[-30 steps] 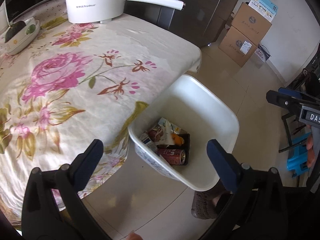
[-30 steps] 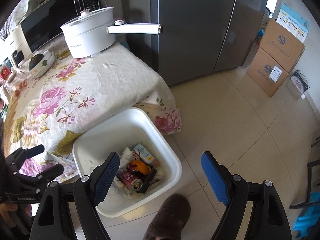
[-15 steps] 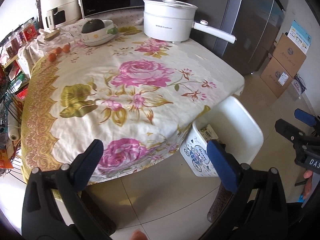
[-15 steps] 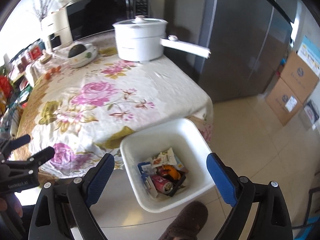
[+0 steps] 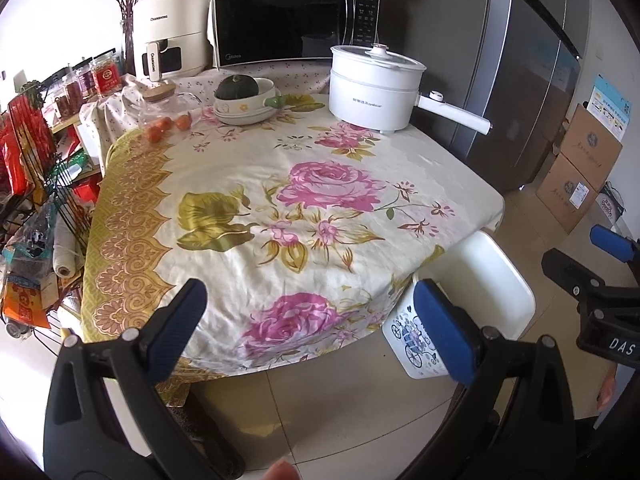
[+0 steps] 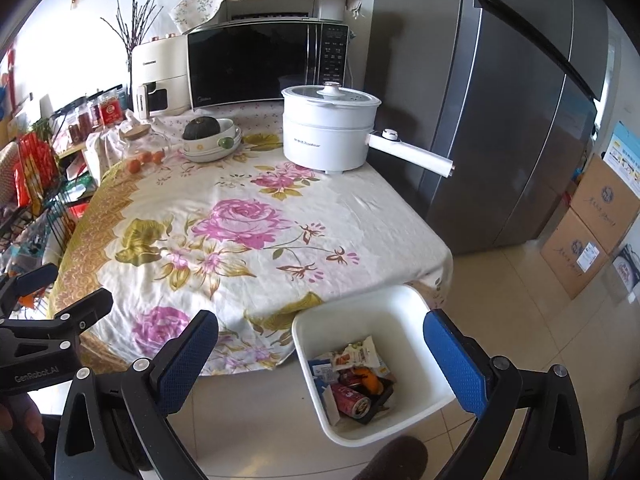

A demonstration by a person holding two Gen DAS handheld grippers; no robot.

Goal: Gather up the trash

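Scanning for leftover trash: left gripper and right gripper both gape wide, empty. Bin at 5 o'clock off the tablecloth holds can and wrappers. No loose trash visible on top; judgement: collection near done, next verify.

Bright daylight from upper left, blown-out glare, sharp focus, fisheye-warped edges.

Glossy white plastic bin; matt floral cloth tablecloth; brushed metal fridge.
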